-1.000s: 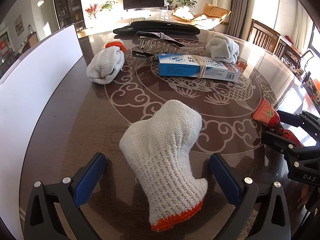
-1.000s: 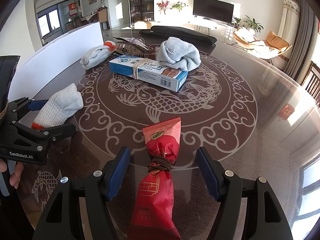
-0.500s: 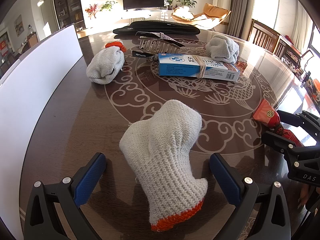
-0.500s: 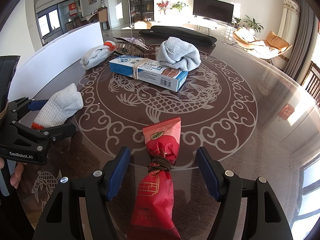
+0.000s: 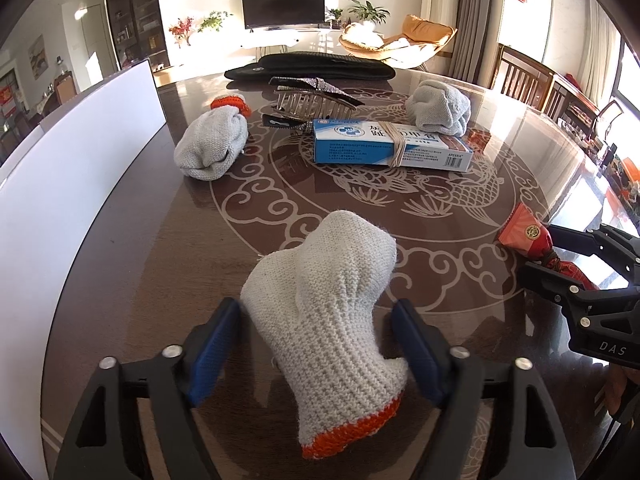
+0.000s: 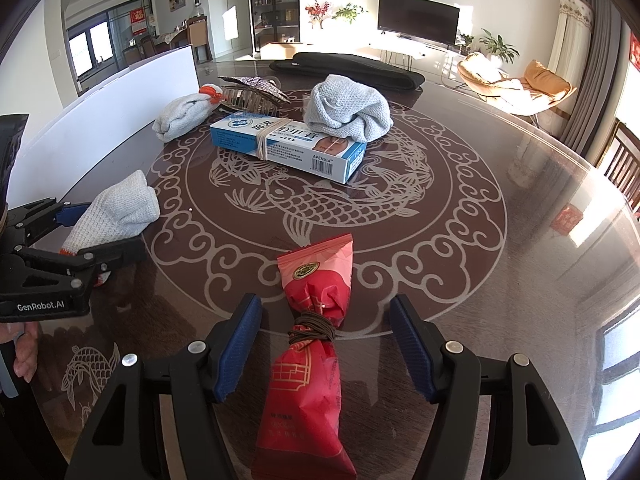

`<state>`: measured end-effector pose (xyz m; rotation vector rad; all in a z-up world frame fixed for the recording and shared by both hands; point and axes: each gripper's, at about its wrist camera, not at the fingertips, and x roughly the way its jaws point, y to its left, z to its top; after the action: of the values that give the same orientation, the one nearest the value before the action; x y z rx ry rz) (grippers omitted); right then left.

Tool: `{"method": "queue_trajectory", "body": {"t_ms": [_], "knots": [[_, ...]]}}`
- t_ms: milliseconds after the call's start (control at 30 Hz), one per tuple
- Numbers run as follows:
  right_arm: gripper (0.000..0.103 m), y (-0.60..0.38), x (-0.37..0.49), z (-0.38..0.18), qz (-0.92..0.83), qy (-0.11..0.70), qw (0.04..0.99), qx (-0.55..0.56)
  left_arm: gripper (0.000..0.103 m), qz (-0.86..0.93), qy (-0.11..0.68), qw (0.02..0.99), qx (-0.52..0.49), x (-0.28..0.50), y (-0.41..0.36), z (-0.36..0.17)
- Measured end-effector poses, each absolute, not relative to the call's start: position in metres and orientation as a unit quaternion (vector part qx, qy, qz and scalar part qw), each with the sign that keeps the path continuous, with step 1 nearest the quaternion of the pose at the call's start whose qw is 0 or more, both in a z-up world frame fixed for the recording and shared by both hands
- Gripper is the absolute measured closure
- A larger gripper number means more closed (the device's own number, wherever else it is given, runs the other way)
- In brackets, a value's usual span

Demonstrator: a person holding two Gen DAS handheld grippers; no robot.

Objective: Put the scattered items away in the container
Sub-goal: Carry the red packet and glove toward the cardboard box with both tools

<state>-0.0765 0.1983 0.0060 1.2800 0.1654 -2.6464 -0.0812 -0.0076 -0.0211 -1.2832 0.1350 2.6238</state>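
We read "APENXIA" on the near end of the blue-and-white cardboard box (image 6: 288, 146) lying ahead of our right gripper. "GenRobot.AI" stands on the black body of our left gripper (image 6: 100, 240), and "DAS" on our right gripper (image 5: 576, 264), seen off to the side.

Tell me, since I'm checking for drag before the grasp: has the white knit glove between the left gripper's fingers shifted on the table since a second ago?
No. The glove sits at the same spot against the table's scroll pattern; only the left gripper is closing around it.

Each wrist view looks steeply down along its own fingers, close over the table (image 5: 120, 280). Both share the blue box (image 5: 390, 145) mid-table.
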Motion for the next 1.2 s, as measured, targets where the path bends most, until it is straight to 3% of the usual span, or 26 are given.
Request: {"method": "queue_trajectory", "body": {"t_ms": [33, 133, 433, 633, 800, 1000, 1200], "knots": [[0.08, 0.201, -0.074, 0.009, -0.897, 0.046, 0.1, 0.429, 0.068, 0.892, 0.029, 0.114, -0.436, -0.081, -0.012, -0.019], [0.079, 0.204, -0.06, 0.02, -0.903, 0.024, 0.098, 0.419, 0.07, 0.885, -0.035, 0.134, -0.444, -0.078, -0.028, -0.016], [0.079, 0.193, -0.031, 0.037, -0.896, -0.028, 0.127, 0.426, 0.071, 0.884, -0.044, 0.147, -0.441, -0.023, -0.033, 0.012], [0.079, 0.154, -0.012, 0.037, -0.885, -0.009, 0.178, 0.43, 0.07, 0.875, -0.099, 0.146, -0.452, 0.019, -0.057, 0.015], [0.079, 0.102, -0.018, 0.06, -0.877, 0.013, 0.238, 0.417, 0.071, 0.888, -0.135, 0.125, -0.422, 0.03, -0.107, 0.055], [0.079, 0.016, -0.054, 0.119, -0.871, 0.044, 0.315, 0.374, 0.07, 0.908, -0.112, 0.076, -0.396, 0.006, -0.194, 0.116], [0.079, -0.093, -0.135, 0.171, -0.862, 0.041, 0.355, 0.359, 0.07, 0.905, -0.102, 0.005, -0.413, -0.084, -0.295, 0.145]]}}
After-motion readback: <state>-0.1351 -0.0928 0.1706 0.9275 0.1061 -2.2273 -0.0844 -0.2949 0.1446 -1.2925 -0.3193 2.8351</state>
